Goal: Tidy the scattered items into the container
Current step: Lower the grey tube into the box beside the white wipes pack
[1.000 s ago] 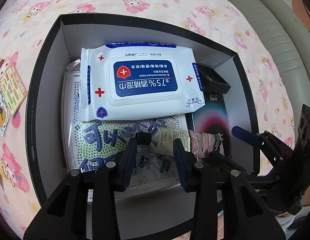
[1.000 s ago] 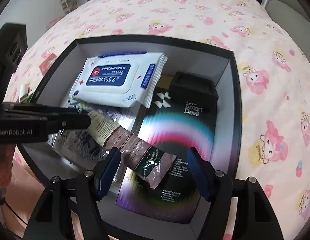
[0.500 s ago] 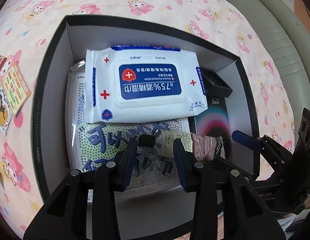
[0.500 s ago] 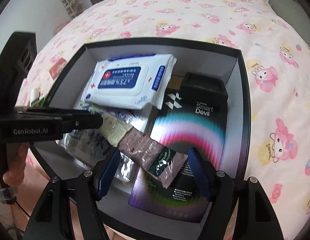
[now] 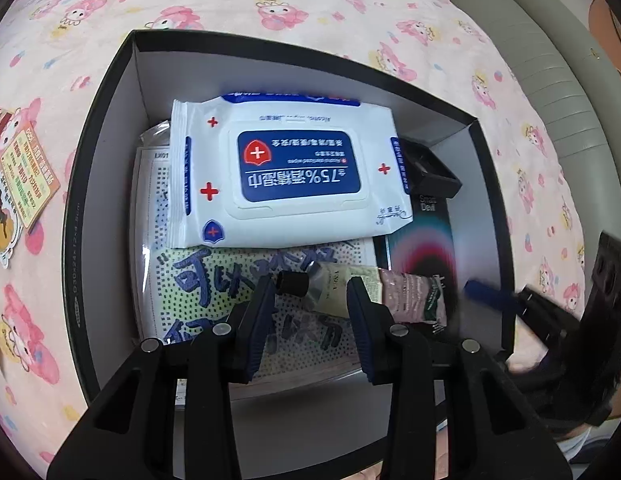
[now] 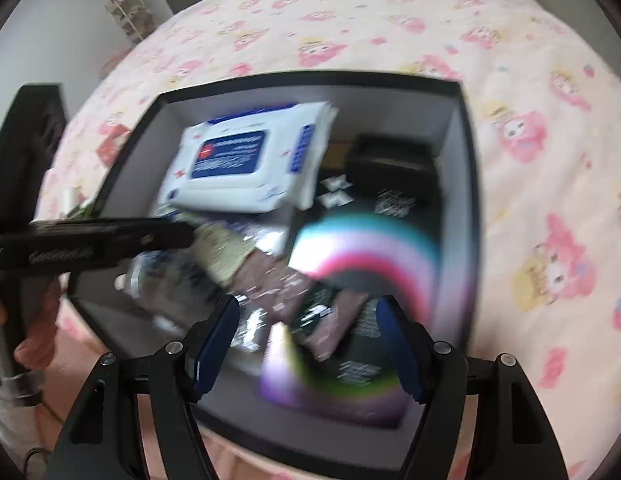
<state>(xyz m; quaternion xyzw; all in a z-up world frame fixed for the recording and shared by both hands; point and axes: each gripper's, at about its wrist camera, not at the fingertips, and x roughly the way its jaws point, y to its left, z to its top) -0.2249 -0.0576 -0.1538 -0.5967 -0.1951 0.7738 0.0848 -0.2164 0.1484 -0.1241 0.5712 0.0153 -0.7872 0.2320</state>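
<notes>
A black-rimmed box (image 5: 110,92) (image 6: 310,78) sits on a pink cartoon bedspread. Inside lie a white and blue wipes pack (image 5: 286,176) (image 6: 246,160), a dotted sheet with blue characters (image 5: 214,280), a black "Smart Devil" carton (image 5: 426,248) (image 6: 362,256) and a small black box (image 5: 430,172) (image 6: 390,164). A cream and brown tube (image 5: 406,294) (image 6: 270,276) rests across the sheet and carton. My left gripper (image 5: 310,300) (image 6: 182,236) hovers open over the tube's capped end. My right gripper (image 6: 306,344) (image 5: 486,294) is open wide above the tube's flat end.
Printed cards (image 5: 26,172) lie on the bedspread left of the box. A grey padded edge (image 5: 550,92) runs along the far right. A person's hand (image 6: 34,320) holds the left gripper's handle. The right wrist view is motion-blurred.
Both grippers have drawn back from the box, the right one faster, so its view blurs. The tube stays lying in the box. Both stay open.
</notes>
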